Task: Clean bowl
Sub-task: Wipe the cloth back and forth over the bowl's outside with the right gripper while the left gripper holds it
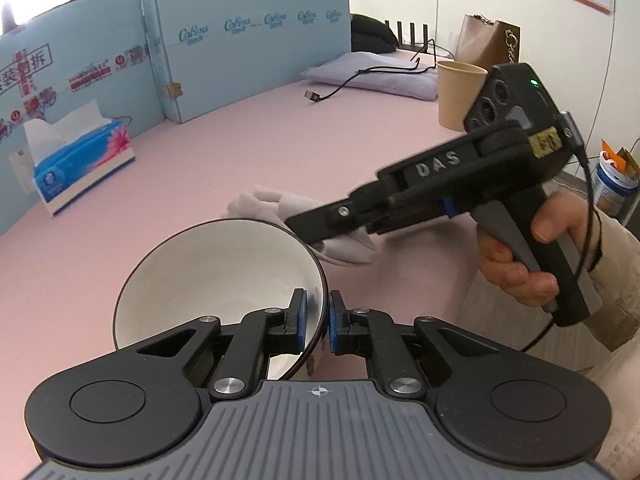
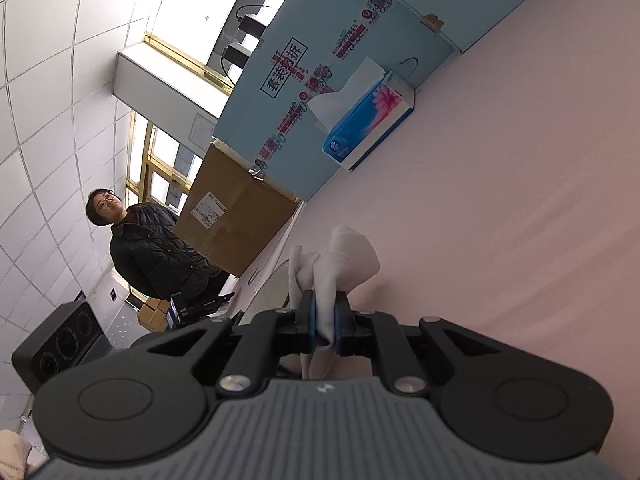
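A bowl (image 1: 208, 280), white inside with a dark rim, is tilted on its side above the pink table. My left gripper (image 1: 318, 324) is shut on the bowl's rim at the near right. My right gripper (image 2: 325, 320) is shut on a white tissue (image 2: 340, 256). In the left wrist view the right gripper (image 1: 320, 232) reaches in from the right, and the tissue (image 1: 276, 204) sits at the bowl's far rim, outside the bowl. In the right wrist view a curved edge of the bowl (image 2: 268, 288) shows faintly left of the tissue.
A blue tissue box (image 1: 80, 164) stands at the far left by a blue board wall (image 1: 248, 40). A paper cup (image 1: 456, 92), a lilac pillow (image 1: 372, 72) with a cable, and a brown bag stand at the far right. A person (image 2: 148, 248) stands beyond the table.
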### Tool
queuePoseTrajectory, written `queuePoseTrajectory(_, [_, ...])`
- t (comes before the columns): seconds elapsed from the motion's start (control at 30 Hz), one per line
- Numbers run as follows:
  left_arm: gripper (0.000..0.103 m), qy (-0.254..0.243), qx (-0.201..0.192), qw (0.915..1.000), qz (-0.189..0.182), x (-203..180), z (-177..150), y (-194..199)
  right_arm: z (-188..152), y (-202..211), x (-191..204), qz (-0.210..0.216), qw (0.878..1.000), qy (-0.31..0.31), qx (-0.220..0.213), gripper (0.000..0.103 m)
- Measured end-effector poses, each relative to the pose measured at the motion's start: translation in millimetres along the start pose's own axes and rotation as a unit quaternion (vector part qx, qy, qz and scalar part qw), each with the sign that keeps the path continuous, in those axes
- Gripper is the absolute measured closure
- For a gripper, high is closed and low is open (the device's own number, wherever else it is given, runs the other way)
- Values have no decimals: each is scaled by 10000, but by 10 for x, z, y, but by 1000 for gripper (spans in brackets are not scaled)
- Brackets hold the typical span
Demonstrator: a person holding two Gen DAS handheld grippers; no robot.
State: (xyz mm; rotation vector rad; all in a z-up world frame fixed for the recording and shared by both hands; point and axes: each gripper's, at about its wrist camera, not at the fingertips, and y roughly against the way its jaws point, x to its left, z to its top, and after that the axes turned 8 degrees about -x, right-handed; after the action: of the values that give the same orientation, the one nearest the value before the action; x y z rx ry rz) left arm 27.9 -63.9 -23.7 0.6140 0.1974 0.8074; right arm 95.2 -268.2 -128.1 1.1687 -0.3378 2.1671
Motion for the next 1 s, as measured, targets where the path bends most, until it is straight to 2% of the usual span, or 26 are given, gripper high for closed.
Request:
queuePoseTrajectory(0.4, [87,-25,-15,10000,-42,28,-15,-12,246,-424,27,3,9997,17,243,92])
queuePoseTrajectory(0.67, [86,25,-12,10000,-53,40,-4,-25,103,-193,-65,6,9994,-4,334,92])
queuePoseTrajectory(0.87, [79,162,-85,9998,64,81,47,-22,-40,52,-39,116,9994,-6,319,92])
queuePoseTrajectory(1.0, [78,184,-43,9997,131,69,101,-91,-119,197,-24,176,9994,-6,305,92])
